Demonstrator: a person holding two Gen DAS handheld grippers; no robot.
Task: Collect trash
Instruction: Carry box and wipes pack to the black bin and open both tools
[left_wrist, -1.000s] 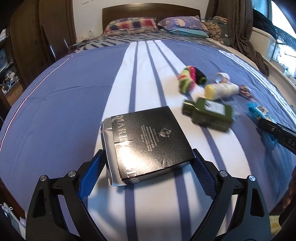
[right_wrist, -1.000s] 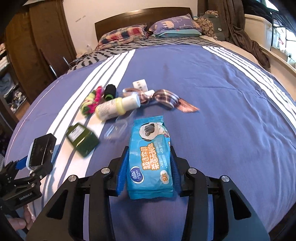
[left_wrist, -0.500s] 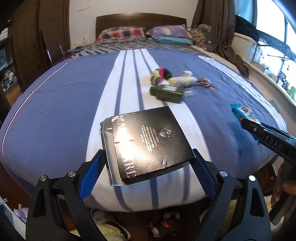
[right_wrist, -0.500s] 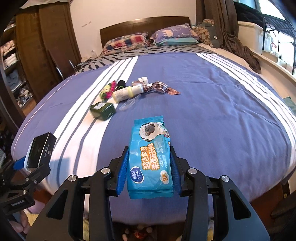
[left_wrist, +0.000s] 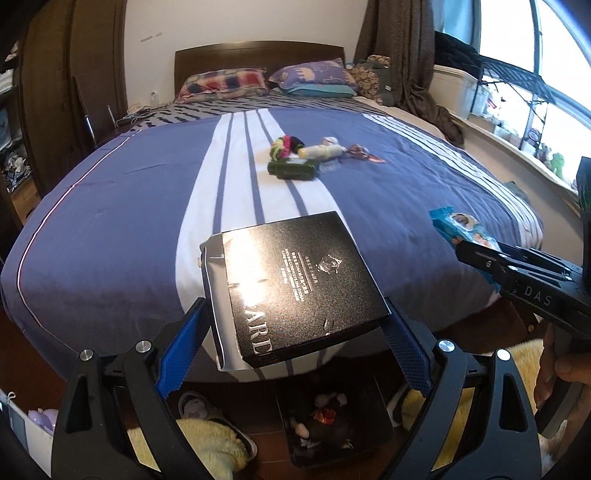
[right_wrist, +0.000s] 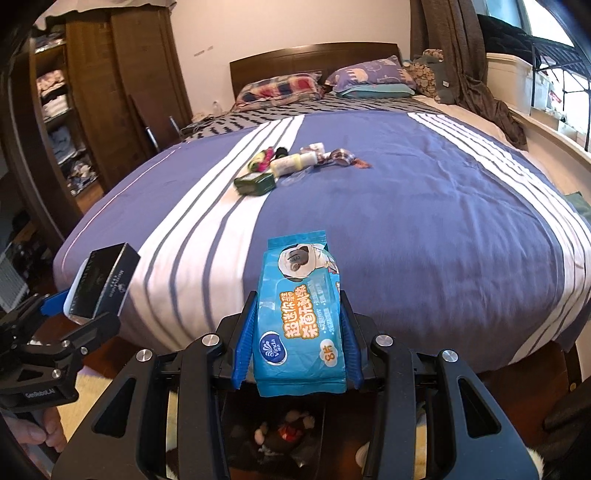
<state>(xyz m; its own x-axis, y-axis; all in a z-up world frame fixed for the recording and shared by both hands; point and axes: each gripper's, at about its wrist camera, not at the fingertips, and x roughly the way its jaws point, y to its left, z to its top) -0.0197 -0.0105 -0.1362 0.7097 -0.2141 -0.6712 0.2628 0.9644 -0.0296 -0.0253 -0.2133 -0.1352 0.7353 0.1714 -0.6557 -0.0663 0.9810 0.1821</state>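
Observation:
My left gripper is shut on a flat black box with silver lettering, held past the foot of the bed. My right gripper is shut on a blue wet-wipe packet. Below both grippers a dark bin with scraps inside stands on the floor. The right wrist view shows the left gripper with the black box at lower left. In the left wrist view the wipe packet sticks out of the right gripper. More litter lies mid-bed: a green bottle, a white bottle, a colourful knitted bundle.
The bed has a blue cover with white stripes and pillows at the headboard. A wardrobe stands left, a window sill right. Yellow slippers lie on the wood floor near the bin. A hand grips the right tool.
Both grippers have drawn back from the bed with their loads. The bed's foot edge, the floor and the bin have come into view beneath them.

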